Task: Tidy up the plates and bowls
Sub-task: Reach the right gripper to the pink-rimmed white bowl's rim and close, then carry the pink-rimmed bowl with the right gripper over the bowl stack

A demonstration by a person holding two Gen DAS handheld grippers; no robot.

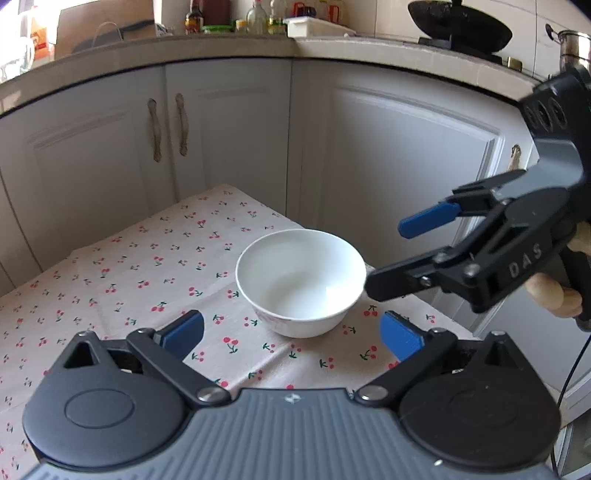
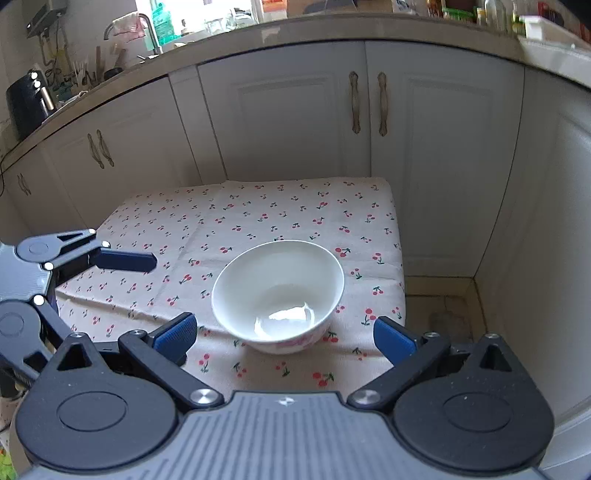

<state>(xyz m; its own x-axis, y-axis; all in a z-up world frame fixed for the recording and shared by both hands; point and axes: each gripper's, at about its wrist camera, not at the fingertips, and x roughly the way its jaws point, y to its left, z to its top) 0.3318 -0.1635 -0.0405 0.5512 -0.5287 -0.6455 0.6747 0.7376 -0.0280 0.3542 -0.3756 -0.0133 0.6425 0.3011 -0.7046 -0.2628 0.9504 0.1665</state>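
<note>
A white bowl (image 1: 301,273) with a faint pink pattern low on its outside stands upright and empty near the right edge of the cherry-print tablecloth (image 1: 129,266). My left gripper (image 1: 291,332) is open just short of the bowl, with nothing between its blue pads. My right gripper (image 1: 388,258) comes in from the right, open, its lower finger close to the bowl's rim; contact is unclear. In the right wrist view the bowl (image 2: 277,288) sits just ahead of the open right gripper (image 2: 284,334). A blue finger of the left gripper (image 2: 125,260) shows at the left.
White cabinet doors (image 1: 229,140) stand close behind the small table. A counter (image 1: 221,48) above carries bottles and a black wok (image 1: 461,26). Beyond the table's right edge (image 2: 400,258) lies bare floor (image 2: 439,306) in a cabinet corner.
</note>
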